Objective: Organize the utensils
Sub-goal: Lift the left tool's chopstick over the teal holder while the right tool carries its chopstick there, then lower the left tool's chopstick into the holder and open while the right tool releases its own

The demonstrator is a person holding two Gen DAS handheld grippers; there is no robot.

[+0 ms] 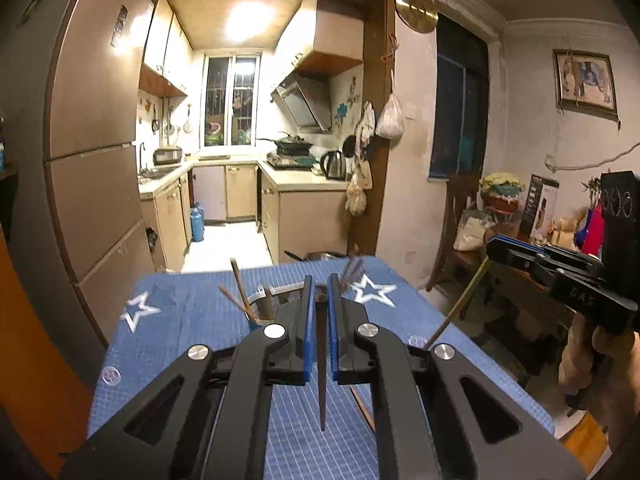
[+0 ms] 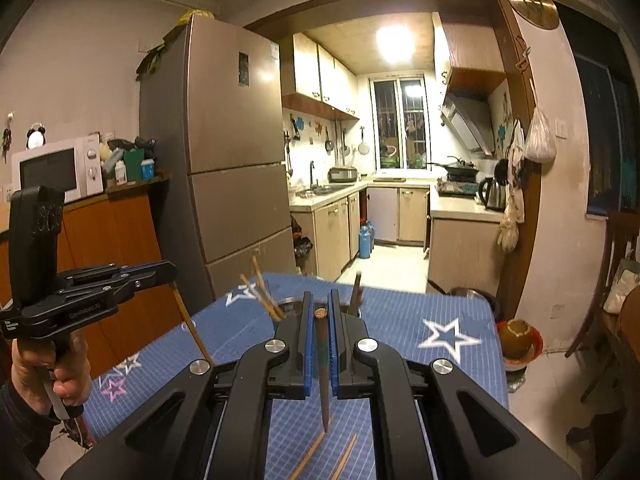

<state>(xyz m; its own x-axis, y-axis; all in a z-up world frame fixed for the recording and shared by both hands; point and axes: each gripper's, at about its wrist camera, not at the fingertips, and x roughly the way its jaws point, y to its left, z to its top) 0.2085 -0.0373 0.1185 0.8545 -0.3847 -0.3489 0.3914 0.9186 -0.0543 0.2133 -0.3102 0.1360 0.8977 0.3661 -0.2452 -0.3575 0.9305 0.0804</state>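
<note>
My left gripper (image 1: 320, 294) is shut on a dark chopstick (image 1: 321, 364) that hangs point down above the blue star tablecloth (image 1: 192, 320). My right gripper (image 2: 319, 308) is shut on another dark chopstick (image 2: 323, 376) with a patterned round end, also point down. Ahead stands a utensil cup (image 1: 262, 312) with several wooden chopsticks (image 1: 240, 288) leaning in it; it also shows in the right wrist view (image 2: 286, 308). Loose chopsticks (image 2: 308, 454) lie on the cloth below my right gripper. The right gripper shows from the side in the left view (image 1: 492, 246), and the left one in the right view (image 2: 170, 270).
A second holder with dark utensils (image 1: 354, 270) stands at the table's far right. A fridge (image 2: 236, 152) is left of the kitchen doorway. Wooden chairs (image 1: 456, 216) and bowls on the floor (image 2: 520, 340) are to the right. An orange cabinet (image 2: 116, 236) with a microwave (image 2: 56, 172) is on the left.
</note>
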